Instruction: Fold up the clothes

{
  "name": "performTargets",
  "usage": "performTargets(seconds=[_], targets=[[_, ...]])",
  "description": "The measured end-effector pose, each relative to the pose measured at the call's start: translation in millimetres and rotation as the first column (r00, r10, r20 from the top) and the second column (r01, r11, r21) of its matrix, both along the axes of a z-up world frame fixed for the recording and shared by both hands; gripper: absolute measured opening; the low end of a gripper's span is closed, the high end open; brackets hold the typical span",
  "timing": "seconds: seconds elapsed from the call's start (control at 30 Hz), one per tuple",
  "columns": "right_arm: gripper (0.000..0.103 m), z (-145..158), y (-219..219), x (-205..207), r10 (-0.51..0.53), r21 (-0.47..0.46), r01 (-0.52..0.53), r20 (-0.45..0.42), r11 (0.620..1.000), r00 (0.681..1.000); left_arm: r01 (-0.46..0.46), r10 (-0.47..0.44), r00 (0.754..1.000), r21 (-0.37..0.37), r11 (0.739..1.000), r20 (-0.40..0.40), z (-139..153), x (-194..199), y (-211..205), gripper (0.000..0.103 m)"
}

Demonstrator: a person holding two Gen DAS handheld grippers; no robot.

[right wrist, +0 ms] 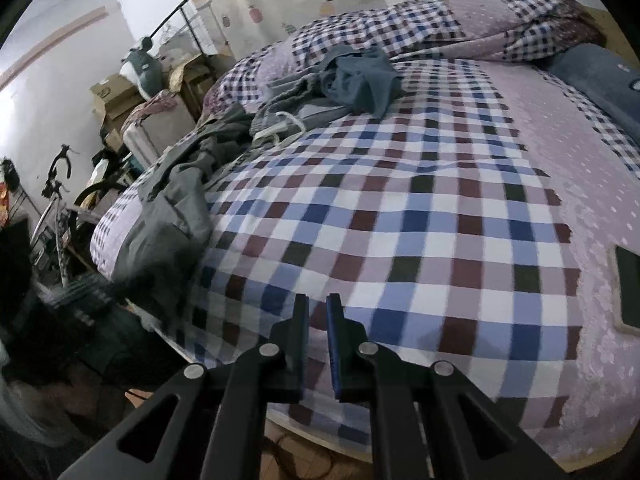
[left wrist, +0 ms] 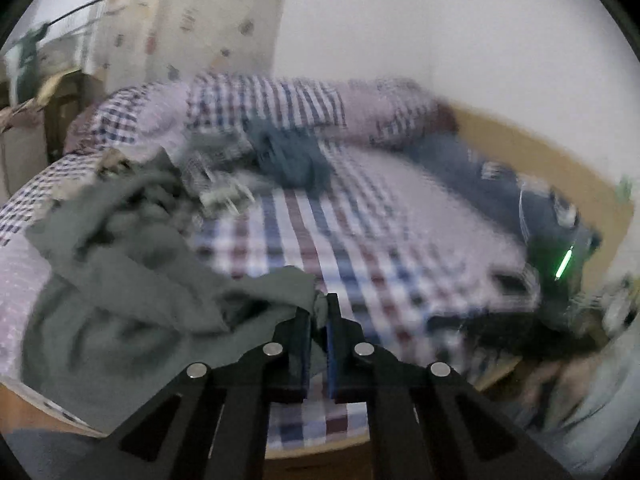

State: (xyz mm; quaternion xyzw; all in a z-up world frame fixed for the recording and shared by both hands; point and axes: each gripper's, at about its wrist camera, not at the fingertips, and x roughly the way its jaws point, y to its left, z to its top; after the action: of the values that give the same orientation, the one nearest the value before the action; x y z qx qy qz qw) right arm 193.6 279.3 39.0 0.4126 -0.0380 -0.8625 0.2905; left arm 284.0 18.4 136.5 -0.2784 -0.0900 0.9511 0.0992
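Observation:
A grey-green garment (left wrist: 120, 280) lies crumpled on the left side of the checked bed (left wrist: 340, 232). My left gripper (left wrist: 319, 308) is shut on a fold of this garment at the bed's near edge. The same garment shows in the right wrist view (right wrist: 172, 216), draped over the bed's left edge. A blue-grey garment (right wrist: 360, 80) lies bunched near the pillows; it also shows in the left wrist view (left wrist: 292, 156). My right gripper (right wrist: 318, 308) hovers over the bed's near edge with its jaws nearly together and nothing between them.
A checked quilt and pillows (right wrist: 420, 28) lie at the bed's head. A dark blue blanket (right wrist: 600, 76) lies at the right. A phone (right wrist: 628, 292) lies on the bed's right edge. Boxes (right wrist: 116, 100) and a bicycle (right wrist: 60, 200) crowd the floor left of the bed.

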Motion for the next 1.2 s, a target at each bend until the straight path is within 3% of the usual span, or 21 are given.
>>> performTargets(seconds=[0.17, 0.4, 0.47, 0.53, 0.57, 0.77, 0.87, 1.07, 1.2], targets=[[0.009, -4.2, -30.5, -0.7, 0.073, 0.034, -0.073, 0.002, 0.997, 0.997, -0.059, 0.070, 0.992, 0.104, 0.993, -0.107, 80.7, 13.8, -74.0, 0.004], [0.012, 1.3, -103.2, 19.5, 0.226, 0.074, -0.221, -0.060, 0.972, 0.972, -0.003, 0.032, 0.984, 0.164, 0.986, -0.176, 165.2, 16.9, -132.6, 0.004], [0.021, 5.5, -130.2, 31.0, 0.269, 0.070, -0.263, -0.096, 0.962, 0.958, 0.023, 0.006, 0.985, 0.168, 0.986, -0.172, 176.2, 14.6, -131.8, 0.004], [0.045, 10.1, -157.6, 44.2, 0.309, 0.052, -0.305, -0.132, 0.951, 0.942, 0.050, -0.021, 0.986, 0.172, 0.984, -0.166, 186.5, 12.1, -129.7, 0.004], [0.047, 12.4, -171.6, 51.6, 0.332, 0.036, -0.331, -0.149, 0.943, 0.931, 0.063, -0.034, 0.986, 0.175, 0.983, -0.163, 191.6, 10.8, -128.7, 0.004], [0.049, 8.8, -243.5, 82.0, 0.472, -0.051, -0.484, -0.149, 0.874, 0.869, 0.120, -0.087, 0.982, 0.195, 0.973, -0.170, 216.8, 8.0, -118.9, 0.004], [0.050, 3.5, -263.5, 87.0, 0.490, -0.058, -0.502, -0.147, 0.863, 0.859, 0.133, -0.094, 0.978, 0.208, 0.969, -0.185, 224.9, 9.3, -112.4, 0.004], [0.053, 2.4, -281.6, 83.9, 0.434, -0.046, -0.452, -0.207, 0.891, 0.877, 0.140, -0.097, 0.977, 0.223, 0.965, -0.192, 232.7, 9.3, -107.4, 0.004], [0.055, -16.9, -285.2, 66.7, 0.389, 0.026, -0.392, -0.198, 0.920, 0.899, 0.137, -0.092, 0.978, 0.244, 0.960, -0.190, 235.5, 11.0, -111.7, 0.004]])
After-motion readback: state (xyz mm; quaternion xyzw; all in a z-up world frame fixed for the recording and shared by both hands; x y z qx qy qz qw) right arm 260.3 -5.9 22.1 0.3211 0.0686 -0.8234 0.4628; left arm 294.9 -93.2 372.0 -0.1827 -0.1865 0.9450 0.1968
